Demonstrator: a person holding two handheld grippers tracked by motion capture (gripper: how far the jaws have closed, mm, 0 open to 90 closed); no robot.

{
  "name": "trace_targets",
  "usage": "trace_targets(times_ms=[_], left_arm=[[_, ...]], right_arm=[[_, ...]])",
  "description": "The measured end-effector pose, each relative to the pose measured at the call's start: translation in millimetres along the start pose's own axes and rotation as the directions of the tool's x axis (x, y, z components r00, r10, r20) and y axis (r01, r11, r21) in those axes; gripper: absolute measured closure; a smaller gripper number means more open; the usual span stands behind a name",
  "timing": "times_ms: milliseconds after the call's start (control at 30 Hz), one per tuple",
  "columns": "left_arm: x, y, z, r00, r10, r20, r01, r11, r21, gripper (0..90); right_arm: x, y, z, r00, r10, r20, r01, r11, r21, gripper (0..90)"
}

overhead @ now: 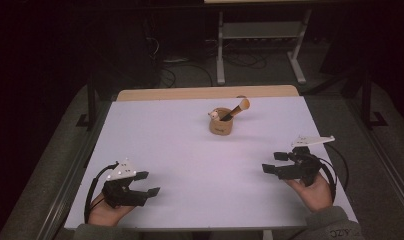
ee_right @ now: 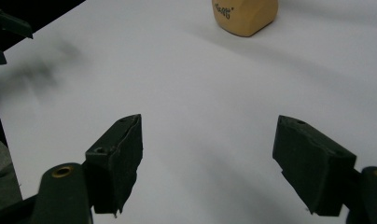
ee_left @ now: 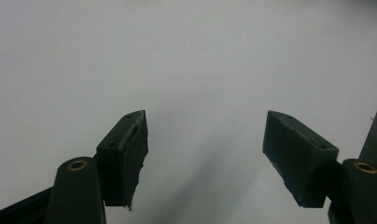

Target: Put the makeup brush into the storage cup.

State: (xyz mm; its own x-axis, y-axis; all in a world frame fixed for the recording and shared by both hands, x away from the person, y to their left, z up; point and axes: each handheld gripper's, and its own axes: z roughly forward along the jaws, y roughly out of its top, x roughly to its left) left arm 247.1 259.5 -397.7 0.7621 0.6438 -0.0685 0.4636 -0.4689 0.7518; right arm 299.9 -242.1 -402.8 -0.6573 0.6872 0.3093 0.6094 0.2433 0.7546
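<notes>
Your left gripper (overhead: 149,183) stands with its jaws wide apart and nothing between them, only bare white table (overhead: 190,165) beneath. Your right gripper (overhead: 273,162) is the same: jaws spread wide, empty, touching nothing. Both rest near your edge of the table, well short of the tan cup (overhead: 220,121), one to each side of it. The cup stands upright towards the far edge with a wooden-handled brush (overhead: 236,109) leaning in it. By the look of it, the brush sits stowed and no reach has begun.
</notes>
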Motion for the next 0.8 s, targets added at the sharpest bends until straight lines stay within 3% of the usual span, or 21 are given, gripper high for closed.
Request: trace_targets(times_ms=[800], left_arm=[[0.0,-2.9,3.4,0.9999,-0.01,0.007,0.01,0.9999,0.013,28.9]], right_arm=[[2.4,-24.5,-4.2,0.9998,0.019,0.012,-0.019,0.9998,0.005,18.0]])
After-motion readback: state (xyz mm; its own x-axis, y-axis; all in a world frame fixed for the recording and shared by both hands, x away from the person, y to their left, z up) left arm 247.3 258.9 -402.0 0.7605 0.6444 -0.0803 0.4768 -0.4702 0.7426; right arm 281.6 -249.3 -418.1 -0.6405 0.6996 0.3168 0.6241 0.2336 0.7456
